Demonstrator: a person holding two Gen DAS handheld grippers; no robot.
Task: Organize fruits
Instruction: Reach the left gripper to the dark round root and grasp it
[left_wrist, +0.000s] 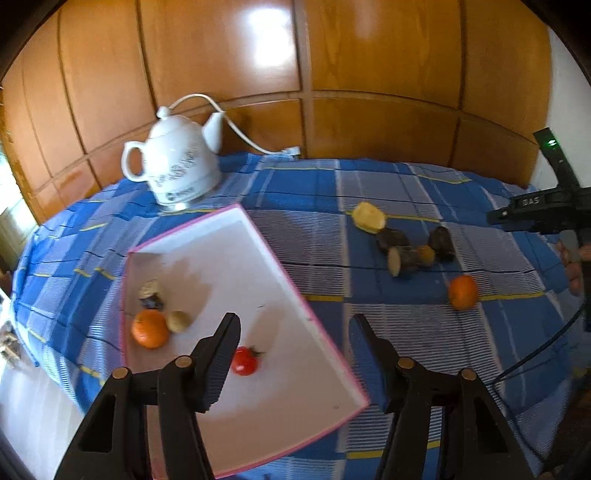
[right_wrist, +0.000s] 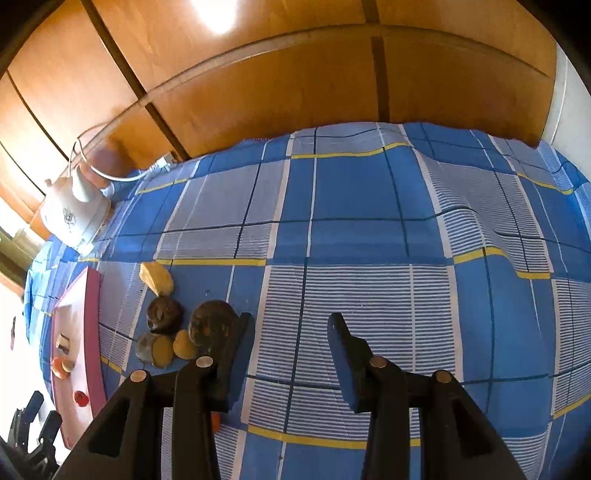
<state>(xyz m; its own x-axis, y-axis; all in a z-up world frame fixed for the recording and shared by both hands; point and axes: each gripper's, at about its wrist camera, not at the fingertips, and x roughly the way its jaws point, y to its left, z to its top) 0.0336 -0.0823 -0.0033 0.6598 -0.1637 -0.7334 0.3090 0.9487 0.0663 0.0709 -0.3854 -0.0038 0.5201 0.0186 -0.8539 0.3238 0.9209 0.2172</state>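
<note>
The white tray (left_wrist: 258, 258) with the pink rim lay on the blue checked cloth (left_wrist: 406, 332) of the desk, just in front of the white kettle (left_wrist: 177, 166). Inside it sat an orange (left_wrist: 149, 328), a small tan piece (left_wrist: 178, 321), a dark lump (left_wrist: 150, 293) and a red tomato (left_wrist: 244, 360). The left gripper (left_wrist: 295, 343) hung over the tray's near edge, jaws apart and empty — the tomato beside its left finger. To the right of the tray lay a yellow piece (left_wrist: 368, 218), dark cut chunks (left_wrist: 413, 251) and a second orange (left_wrist: 463, 291). The right gripper (right_wrist: 291, 347) hovered beyond those chunks, jaws apart, nothing between them.
</note>
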